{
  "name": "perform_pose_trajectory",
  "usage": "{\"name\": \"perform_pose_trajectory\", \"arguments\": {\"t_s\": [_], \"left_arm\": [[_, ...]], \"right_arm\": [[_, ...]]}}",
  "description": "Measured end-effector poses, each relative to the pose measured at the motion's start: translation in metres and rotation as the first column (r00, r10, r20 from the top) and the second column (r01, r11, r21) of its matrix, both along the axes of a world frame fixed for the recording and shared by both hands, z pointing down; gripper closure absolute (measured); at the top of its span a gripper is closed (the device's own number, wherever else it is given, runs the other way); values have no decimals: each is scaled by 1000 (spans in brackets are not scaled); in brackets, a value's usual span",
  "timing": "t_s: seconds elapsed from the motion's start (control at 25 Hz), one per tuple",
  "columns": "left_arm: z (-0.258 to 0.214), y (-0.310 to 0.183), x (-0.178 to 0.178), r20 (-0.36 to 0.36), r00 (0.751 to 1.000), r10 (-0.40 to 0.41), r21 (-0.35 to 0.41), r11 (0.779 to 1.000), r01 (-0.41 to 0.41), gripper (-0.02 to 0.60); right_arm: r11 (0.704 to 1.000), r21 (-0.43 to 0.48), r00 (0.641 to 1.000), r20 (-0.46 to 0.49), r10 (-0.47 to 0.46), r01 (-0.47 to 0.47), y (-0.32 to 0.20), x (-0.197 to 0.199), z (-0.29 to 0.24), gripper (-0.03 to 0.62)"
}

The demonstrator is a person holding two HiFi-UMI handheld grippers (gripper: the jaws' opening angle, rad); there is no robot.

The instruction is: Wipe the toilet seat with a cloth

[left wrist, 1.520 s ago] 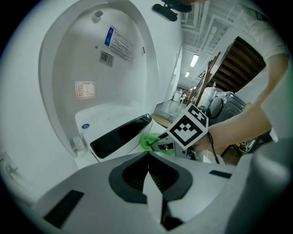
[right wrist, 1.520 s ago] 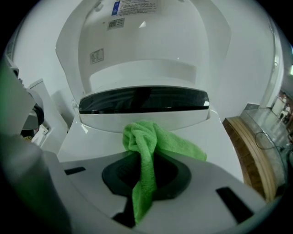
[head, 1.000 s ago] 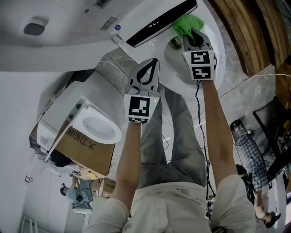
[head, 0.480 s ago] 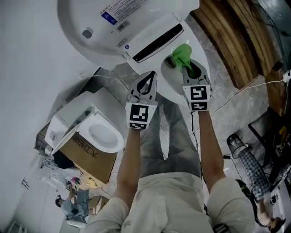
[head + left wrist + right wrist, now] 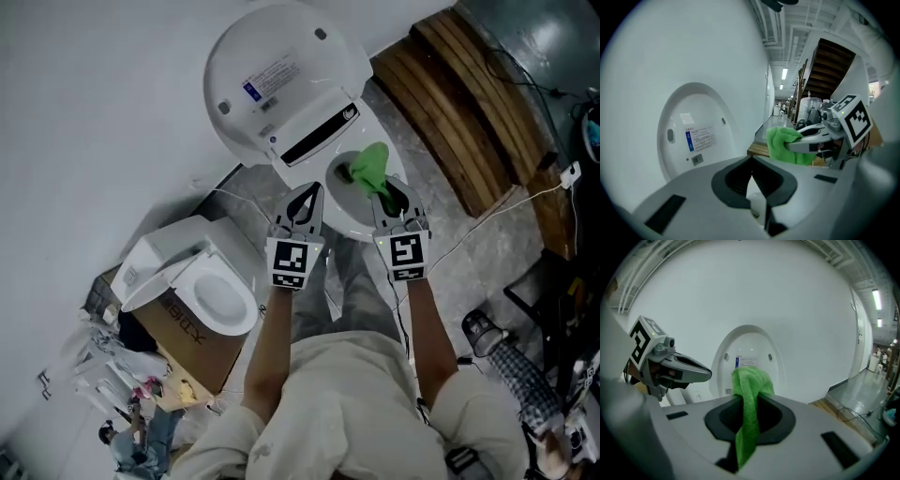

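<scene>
While green cloth (image 5: 750, 378) is clenched in right gripper (image 5: 747, 398) above toilet seat (image 5: 347, 222), left gripper (image 5: 752, 159) is held closed, empty, lid (image 5: 281, 75) raised

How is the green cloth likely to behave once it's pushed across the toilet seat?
Probably floppy: the green cloth folds and droops from the right gripper, which is shut on it. Likely light, since a narrow pinch holds it up. It may bunch rather than slide flat.

Grey left tool (image 5: 310, 191) and right tool (image 5: 393, 193), black-and-white marker cubes (image 5: 290, 263), pale shirt (image 5: 342, 403), grey trousers (image 5: 364, 292)
</scene>
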State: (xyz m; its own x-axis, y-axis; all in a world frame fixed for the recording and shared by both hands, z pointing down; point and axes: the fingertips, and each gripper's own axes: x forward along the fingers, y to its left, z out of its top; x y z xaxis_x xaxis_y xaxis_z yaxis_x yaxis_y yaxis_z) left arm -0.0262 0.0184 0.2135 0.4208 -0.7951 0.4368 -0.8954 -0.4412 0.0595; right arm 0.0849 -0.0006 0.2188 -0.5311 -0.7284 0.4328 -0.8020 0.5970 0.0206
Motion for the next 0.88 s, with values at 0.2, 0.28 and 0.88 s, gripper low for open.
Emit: {"name": "perform_pose_trajectory", "arguments": {"t_s": [0.2, 0.28, 0.88], "left_arm": [[-48, 23, 13, -11, 1000, -16, 38, 999, 16, 569], [-61, 32, 17, -11, 1000, -18, 50, 999, 18, 569], [-116, 77, 7, -34, 999, 36, 115, 993, -32, 569]], "right_arm": [[999, 28, 999, 36, -19, 18, 33, 15, -50, 551], [999, 35, 999, 41, -24, 23, 42, 19, -63, 551], [995, 95, 1000, 18, 19, -21, 90, 11, -121, 551]]}}
